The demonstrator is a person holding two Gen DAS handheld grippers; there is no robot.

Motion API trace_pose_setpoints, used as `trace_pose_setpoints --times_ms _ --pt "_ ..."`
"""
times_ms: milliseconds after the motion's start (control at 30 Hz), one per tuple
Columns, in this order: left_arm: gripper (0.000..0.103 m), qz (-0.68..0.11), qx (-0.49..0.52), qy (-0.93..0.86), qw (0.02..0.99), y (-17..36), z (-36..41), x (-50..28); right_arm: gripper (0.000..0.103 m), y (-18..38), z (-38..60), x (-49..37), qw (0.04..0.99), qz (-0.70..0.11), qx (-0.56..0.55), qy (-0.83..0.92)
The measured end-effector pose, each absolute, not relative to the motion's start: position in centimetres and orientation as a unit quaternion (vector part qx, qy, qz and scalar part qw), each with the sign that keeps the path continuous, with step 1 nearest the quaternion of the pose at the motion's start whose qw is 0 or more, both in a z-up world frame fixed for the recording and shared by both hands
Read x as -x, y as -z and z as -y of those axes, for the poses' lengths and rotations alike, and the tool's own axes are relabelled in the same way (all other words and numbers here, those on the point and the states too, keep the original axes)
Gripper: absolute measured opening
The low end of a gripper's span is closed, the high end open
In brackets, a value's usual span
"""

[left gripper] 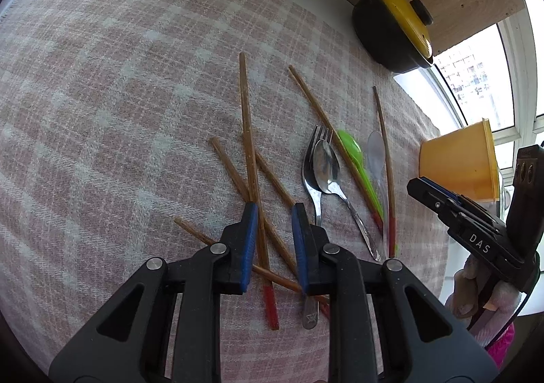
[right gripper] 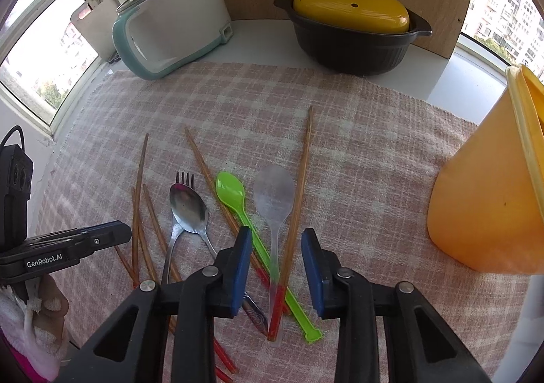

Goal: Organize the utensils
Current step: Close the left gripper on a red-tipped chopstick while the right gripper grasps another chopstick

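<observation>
Hovering low over the cloth (left gripper: 102,94), the left gripper (left gripper: 272,223) stands with its jaws partly apart, and one chopstick (left gripper: 250,162) runs between the pads without being pressed, as far as I can see. The right gripper (right gripper: 277,248) is also partly apart; between its jaws lie the green spoon (right gripper: 234,194), the clear spoon (right gripper: 273,196) and a chopstick (right gripper: 301,179), and none of them is gripped.

I judge that the step in hand is the first pick: each claw is set over a stick and has not yet closed on it. The next move calls for lowering each one until the pads stand on both sides of one stick only, then closing. On the left, other chopsticks cross under the chosen one, so they may lift together. On the right, the two plastic spoons lie touching the stick, so the jaws must close on one thing only.

A little farther lie the metal spoon (left gripper: 326,165) and the fork (left gripper: 314,158), one over the other. The orange cup (right gripper: 489,185), likely the place for the utensils, stands at the right side of the cloth, apart from the pile. At the back stand a black pot (right gripper: 350,39) with a yellow lid and a white cooker (right gripper: 176,19).

Writing: "DAS" on the right gripper in the left view, "GenRobot.AI" on the left gripper in the right view.
</observation>
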State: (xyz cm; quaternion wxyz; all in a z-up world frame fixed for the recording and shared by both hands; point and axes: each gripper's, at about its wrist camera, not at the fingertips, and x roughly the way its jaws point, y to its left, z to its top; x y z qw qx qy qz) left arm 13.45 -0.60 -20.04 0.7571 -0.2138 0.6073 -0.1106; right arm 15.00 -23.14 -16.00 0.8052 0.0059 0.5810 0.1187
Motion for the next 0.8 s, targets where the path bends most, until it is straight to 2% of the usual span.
trace_pose_setpoints --times_ms 500,567,800 --pt "0.02 -0.621 0.221 0.099 0.745 22.3 1.2 -15.0 0.022 18.1 23.2 -17.8 0.786 -0.609 -0.004 -0.102" --pt "0.015 -0.621 0.218 0.097 0.747 22.3 1.0 -15.0 0.021 18.3 23.1 -18.1 0.785 -0.611 -0.003 -0.099" --pt "0.007 -0.619 0.214 0.096 0.75 22.3 0.1 -14.8 0.015 18.8 22.9 -19.2 0.782 -0.617 0.002 -0.09"
